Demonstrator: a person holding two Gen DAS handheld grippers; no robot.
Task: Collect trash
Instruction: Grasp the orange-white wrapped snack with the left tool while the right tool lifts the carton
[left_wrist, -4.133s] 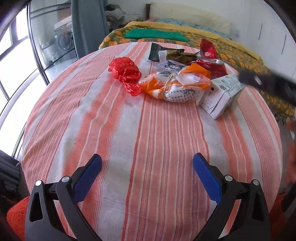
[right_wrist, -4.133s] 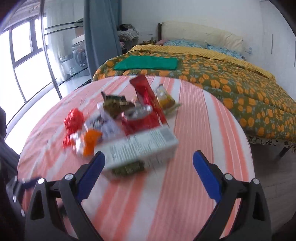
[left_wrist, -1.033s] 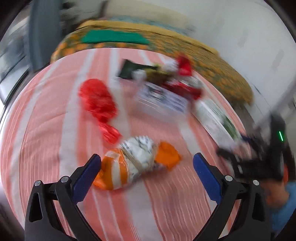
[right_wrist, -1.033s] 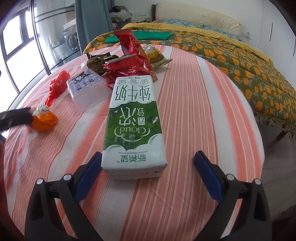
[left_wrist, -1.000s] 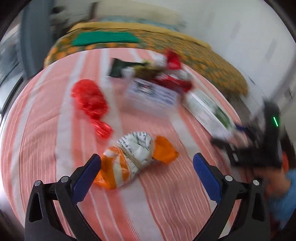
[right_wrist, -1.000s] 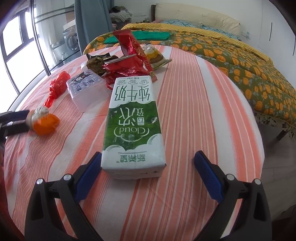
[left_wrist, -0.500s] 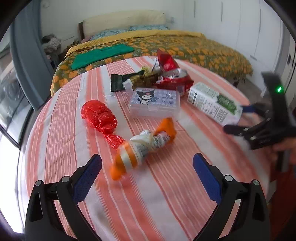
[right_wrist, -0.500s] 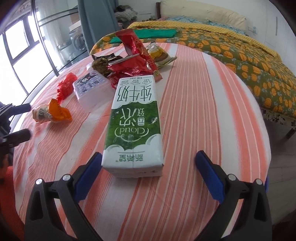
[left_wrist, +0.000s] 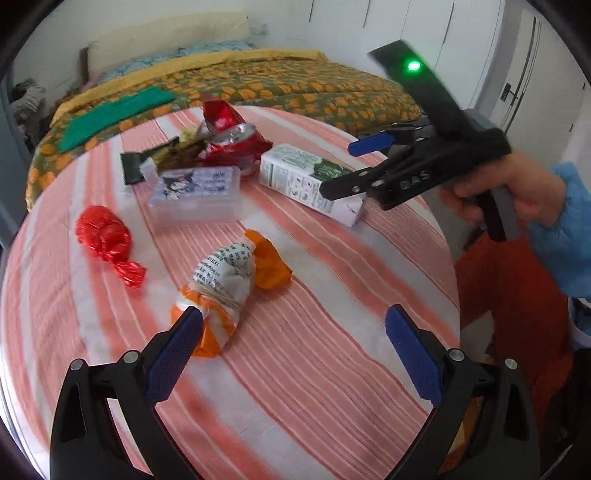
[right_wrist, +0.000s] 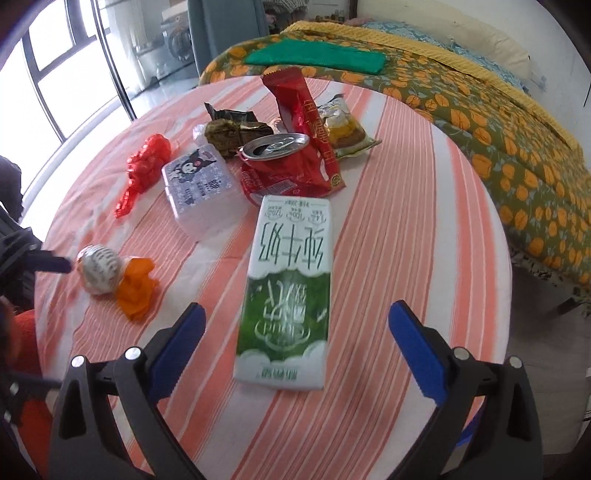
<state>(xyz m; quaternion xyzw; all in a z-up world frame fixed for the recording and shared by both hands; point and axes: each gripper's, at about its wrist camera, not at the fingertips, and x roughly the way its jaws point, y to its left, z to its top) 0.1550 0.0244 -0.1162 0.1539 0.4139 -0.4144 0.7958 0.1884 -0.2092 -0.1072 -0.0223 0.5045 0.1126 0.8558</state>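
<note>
Trash lies on a round table with a striped orange cloth (left_wrist: 314, 369). My left gripper (left_wrist: 291, 336) is open just short of an orange-and-white wrapped bundle (left_wrist: 225, 280); its left finger overlaps the bundle's near end. My right gripper (right_wrist: 295, 332) is open over the near end of a green-and-white milk carton (right_wrist: 290, 288). In the left wrist view the right gripper (left_wrist: 354, 166) hovers by the carton (left_wrist: 310, 181), held by a hand. A crushed red can (right_wrist: 275, 146), a clear plastic box (right_wrist: 199, 184) and a red foil wrapper (left_wrist: 103, 232) lie beyond.
A red snack bag (right_wrist: 303, 110), a dark wrapper (right_wrist: 232, 129) and a packaged pastry (right_wrist: 343, 129) sit at the far side. A bed with an orange-patterned cover (right_wrist: 480, 110) stands behind the table. Windows (right_wrist: 55, 55) are at the left.
My left gripper has come closer to the orange-and-white bundle and swung to the right. My right gripper rose slightly over the milk carton. Both stayed open.
</note>
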